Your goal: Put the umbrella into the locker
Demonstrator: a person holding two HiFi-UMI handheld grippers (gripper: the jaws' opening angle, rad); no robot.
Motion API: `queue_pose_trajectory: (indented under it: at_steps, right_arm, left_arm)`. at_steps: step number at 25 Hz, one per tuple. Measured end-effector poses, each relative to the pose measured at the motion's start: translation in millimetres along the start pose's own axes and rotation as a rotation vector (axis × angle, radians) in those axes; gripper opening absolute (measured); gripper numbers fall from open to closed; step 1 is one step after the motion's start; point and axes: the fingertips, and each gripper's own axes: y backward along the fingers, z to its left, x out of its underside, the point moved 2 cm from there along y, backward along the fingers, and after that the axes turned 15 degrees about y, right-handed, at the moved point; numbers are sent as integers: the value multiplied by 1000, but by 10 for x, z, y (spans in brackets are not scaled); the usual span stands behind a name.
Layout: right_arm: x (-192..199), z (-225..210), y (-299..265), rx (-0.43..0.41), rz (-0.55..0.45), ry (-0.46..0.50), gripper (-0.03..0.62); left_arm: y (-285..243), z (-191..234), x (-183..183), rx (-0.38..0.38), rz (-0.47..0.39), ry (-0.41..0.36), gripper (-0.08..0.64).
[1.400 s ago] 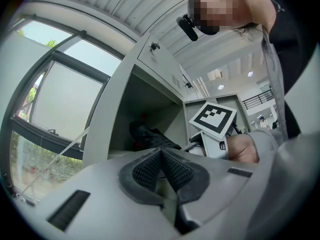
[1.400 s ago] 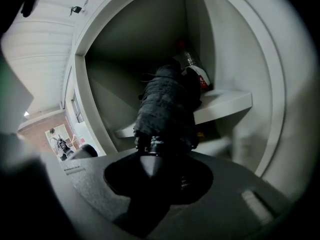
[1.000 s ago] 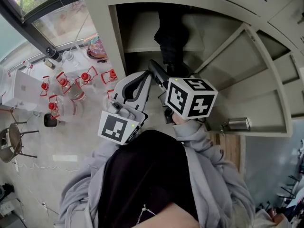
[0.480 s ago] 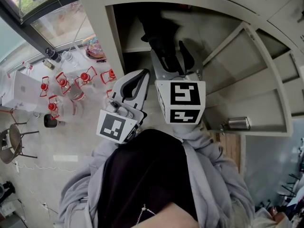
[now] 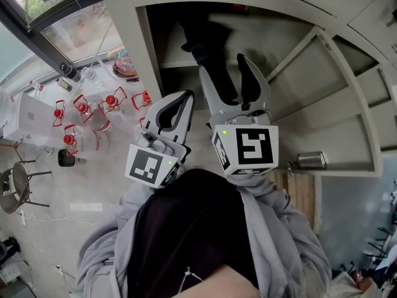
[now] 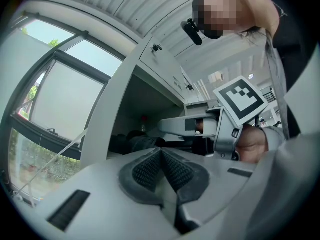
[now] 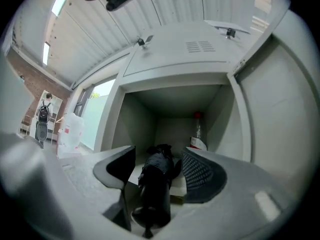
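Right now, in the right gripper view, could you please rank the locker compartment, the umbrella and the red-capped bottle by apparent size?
1. locker compartment
2. umbrella, enlarged by nearness
3. red-capped bottle, farther back

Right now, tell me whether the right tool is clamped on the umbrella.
No: the right tool has its jaws wide apart, and the black umbrella lies between them with neither pad pressing it.

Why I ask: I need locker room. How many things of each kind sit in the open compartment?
Black folded fabric umbrella: 1
Clear red-capped bottle: 1
Total: 2
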Motion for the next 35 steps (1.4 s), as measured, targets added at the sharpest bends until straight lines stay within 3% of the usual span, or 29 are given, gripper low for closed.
queue_pose_trajectory:
  at_steps: [2,5,21,35]
  right_arm:
    - [-67,-84,111,40,-36,26,231]
    - [-94,-194,280,91,-40,65,3]
    - [315,48,682,-129,68,66,3]
    - [341,368,-337,-206,30,72,3]
  left_arm:
    - [-1,-9,-9,-1,-1,-2,8]
    - [-6,-25,-35,-7,-8,-9,8]
    - [3,-127,40,-47,23,-16,8]
    - [273,188,-85,-176,33,-57,8]
